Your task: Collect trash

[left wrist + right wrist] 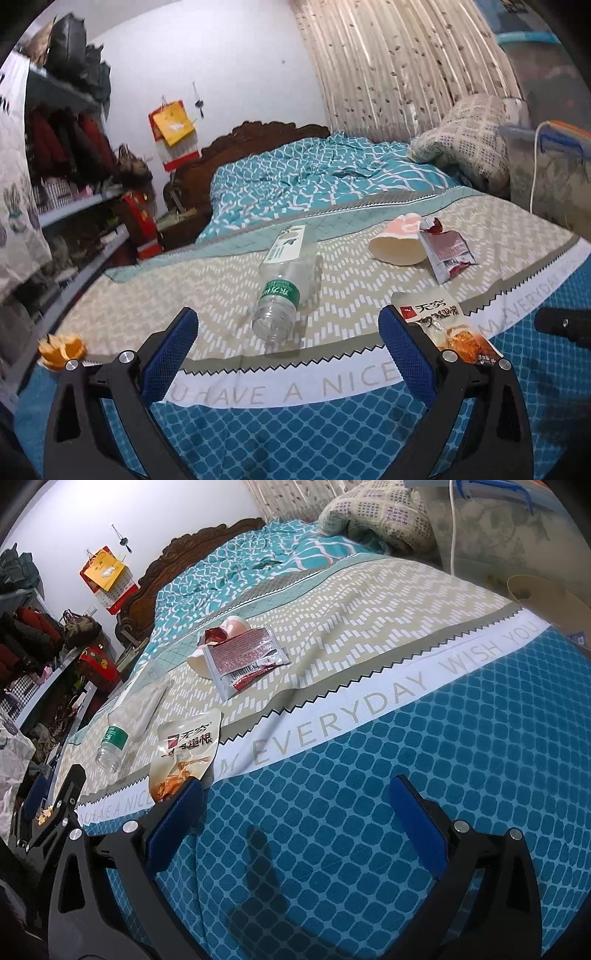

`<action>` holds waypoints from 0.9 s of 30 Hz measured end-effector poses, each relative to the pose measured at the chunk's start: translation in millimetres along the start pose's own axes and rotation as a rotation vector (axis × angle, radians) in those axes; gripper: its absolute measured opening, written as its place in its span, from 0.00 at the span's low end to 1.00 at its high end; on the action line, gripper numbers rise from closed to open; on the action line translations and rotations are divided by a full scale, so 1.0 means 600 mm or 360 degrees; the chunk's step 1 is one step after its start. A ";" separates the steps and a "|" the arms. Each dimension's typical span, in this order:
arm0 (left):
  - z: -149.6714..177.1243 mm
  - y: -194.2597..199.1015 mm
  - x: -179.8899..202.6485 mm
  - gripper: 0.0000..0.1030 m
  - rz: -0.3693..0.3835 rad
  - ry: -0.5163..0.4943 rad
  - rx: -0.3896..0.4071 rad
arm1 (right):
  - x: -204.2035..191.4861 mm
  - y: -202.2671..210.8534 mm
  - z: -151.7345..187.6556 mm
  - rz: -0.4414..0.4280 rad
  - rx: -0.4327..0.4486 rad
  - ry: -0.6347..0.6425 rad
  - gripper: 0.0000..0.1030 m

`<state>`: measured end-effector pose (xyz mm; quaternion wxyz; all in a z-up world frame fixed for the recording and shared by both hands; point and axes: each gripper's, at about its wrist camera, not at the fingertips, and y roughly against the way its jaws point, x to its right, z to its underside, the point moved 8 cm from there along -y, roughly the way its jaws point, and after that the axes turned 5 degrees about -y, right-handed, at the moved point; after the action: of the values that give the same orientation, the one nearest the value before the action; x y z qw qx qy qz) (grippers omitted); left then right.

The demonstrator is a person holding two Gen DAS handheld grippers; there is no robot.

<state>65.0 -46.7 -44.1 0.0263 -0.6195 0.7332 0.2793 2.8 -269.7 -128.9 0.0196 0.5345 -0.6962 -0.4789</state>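
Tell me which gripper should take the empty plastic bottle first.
Left. The left gripper is open with the plastic bottle lying straight ahead between its fingers. The right gripper, also open, faces bare bedspread; there the bottle sits far off to its left, beyond the snack packet.

Even indoor light, soft shadows, strong fisheye warp, dark corners.

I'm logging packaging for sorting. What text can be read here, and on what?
"HAVE A NICE" and "EVERYDAY WISH YOU": white band of the bedspread.
"无穷": orange snack packet; its larger characters are unclear.
Bottle green label, silver sachet print: too small to read.
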 end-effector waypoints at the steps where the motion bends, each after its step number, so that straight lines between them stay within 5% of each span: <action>1: -0.001 0.002 0.001 0.92 -0.0016 -0.0013 0.0006 | 0.000 0.000 0.000 0.0001 0.0000 -0.0001 0.97; 20: 0.015 -0.027 0.002 0.92 0.0088 0.0026 -0.0138 | -0.035 -0.013 -0.010 -0.0078 -0.0039 0.0037 0.97; 27: 0.018 -0.033 0.001 0.92 0.0104 0.0041 -0.0167 | -0.089 -0.014 -0.055 -0.0116 0.0150 0.0196 0.97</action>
<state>79.6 -44.2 -60.8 -0.0249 -0.5992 0.7377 0.3099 49.5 -250.3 -90.7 0.0198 0.5883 -0.6954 -0.4121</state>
